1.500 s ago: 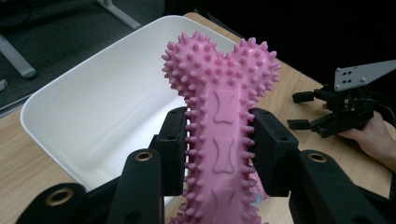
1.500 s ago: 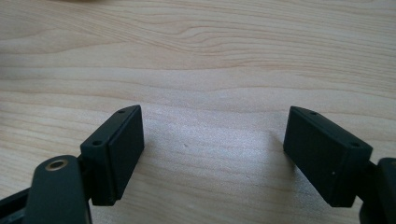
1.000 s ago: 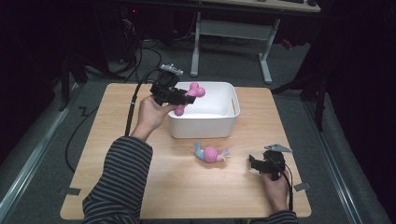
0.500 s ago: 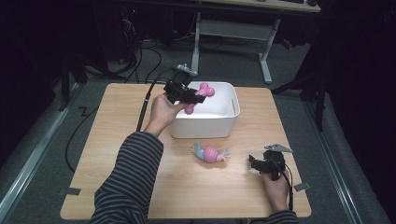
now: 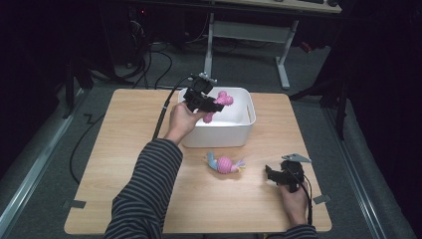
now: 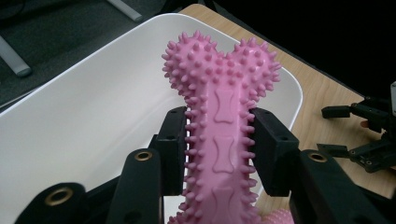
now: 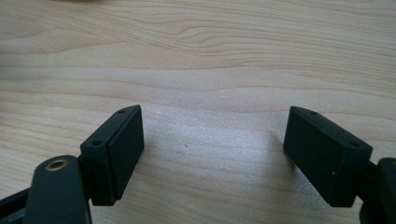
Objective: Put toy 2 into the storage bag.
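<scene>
A pink spiky bone toy [image 5: 220,103] [image 6: 223,135] is clamped between the jaws of my left gripper [image 5: 211,106] [image 6: 218,151], which holds it over the white tub [image 5: 237,134] [image 6: 84,121] at the back of the table. A second small toy [image 5: 224,164], pink with blue and yellow ends, lies on the wood in front of the tub. My right gripper [image 5: 270,174] [image 7: 212,154] rests low at the table's right front, its jaws open with only bare wood between them.
The wooden table [image 5: 129,149] has free room left of the tub and along its front. A black cable [image 5: 164,107] trails from the left gripper off the back edge. A desk frame [image 5: 278,45] and cables stand on the floor behind.
My left gripper has carried the pink bone rightward and a little down, from the tub's left rim to over its inside. The right gripper has kept still.
</scene>
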Tool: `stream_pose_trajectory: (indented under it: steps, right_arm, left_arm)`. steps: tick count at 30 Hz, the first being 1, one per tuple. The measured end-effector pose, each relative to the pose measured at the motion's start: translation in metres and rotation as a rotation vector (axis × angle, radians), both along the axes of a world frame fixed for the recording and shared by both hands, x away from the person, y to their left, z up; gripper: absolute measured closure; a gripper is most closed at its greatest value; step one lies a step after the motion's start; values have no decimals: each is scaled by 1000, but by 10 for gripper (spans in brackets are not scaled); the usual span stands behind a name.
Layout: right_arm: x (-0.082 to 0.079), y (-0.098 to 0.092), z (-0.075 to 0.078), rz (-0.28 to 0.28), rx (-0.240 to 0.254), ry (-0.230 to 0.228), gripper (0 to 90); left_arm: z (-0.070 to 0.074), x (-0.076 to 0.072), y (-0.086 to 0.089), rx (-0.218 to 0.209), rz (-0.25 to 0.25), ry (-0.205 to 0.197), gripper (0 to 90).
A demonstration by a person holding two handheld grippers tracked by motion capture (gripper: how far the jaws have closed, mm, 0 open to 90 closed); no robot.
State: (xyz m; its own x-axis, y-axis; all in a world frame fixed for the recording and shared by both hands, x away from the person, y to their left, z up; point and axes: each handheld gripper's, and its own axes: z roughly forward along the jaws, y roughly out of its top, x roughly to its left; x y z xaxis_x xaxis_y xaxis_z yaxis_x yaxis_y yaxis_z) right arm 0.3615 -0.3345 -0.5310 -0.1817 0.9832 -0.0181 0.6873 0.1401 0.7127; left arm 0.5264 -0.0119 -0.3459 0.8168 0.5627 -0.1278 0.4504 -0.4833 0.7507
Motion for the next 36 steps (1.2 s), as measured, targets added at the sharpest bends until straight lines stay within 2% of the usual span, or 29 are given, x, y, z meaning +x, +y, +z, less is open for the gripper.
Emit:
stream_pose_trajectory:
  steps: [9,12,17,25,33,36]
  right_arm:
    - [0,0,0,0,-1,-2,203]
    - [0,0,0,0,-1,-2,203]
    - [0,0,0,0,-1,0,203]
    - [0,0,0,0,-3,-2,203]
    - [0,0,0,1,-1,0,203]
    - [0,0,0,0,0,-1,203]
  left_arm:
    - [-13,9,-8,17,20,3,590]
    - [-16,12,-9,15,21,20,589]
    - [-24,14,-15,43,19,26,589]
    - [-28,18,-17,34,53,27,589]
    - [-34,18,-21,82,67,26,586]
    - [-38,19,-21,78,76,37,585]
